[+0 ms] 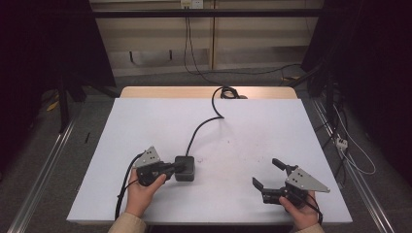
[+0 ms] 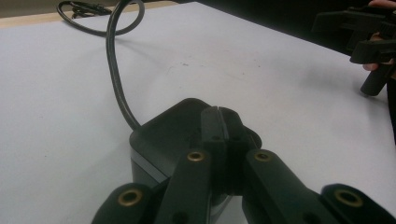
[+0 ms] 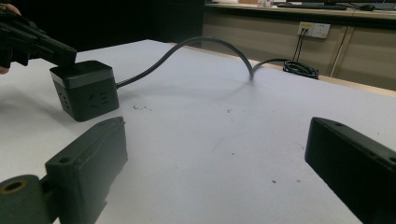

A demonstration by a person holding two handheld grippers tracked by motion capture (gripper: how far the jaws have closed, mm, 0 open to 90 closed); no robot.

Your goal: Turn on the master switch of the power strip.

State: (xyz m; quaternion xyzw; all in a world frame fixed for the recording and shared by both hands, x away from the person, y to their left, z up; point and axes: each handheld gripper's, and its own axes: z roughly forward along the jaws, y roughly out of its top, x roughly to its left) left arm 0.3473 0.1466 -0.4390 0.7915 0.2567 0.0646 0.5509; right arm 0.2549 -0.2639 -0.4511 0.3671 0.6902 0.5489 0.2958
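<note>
- On the white worktop, left of the middle, sits a black cube socket block with a grey band under its top
- its black cable runs away in a loop to a coil at the far edge
- left hand-held gripper – jaws pressed together, nothing between them – has its tips on the block's top, at the edge nearest it
- right hand-held gripper – jaws spread wide and empty – sits low over the near right of the worktop, well apart from the block, pointing toward it
- each gripper is held in a hand at the near edge
</note>
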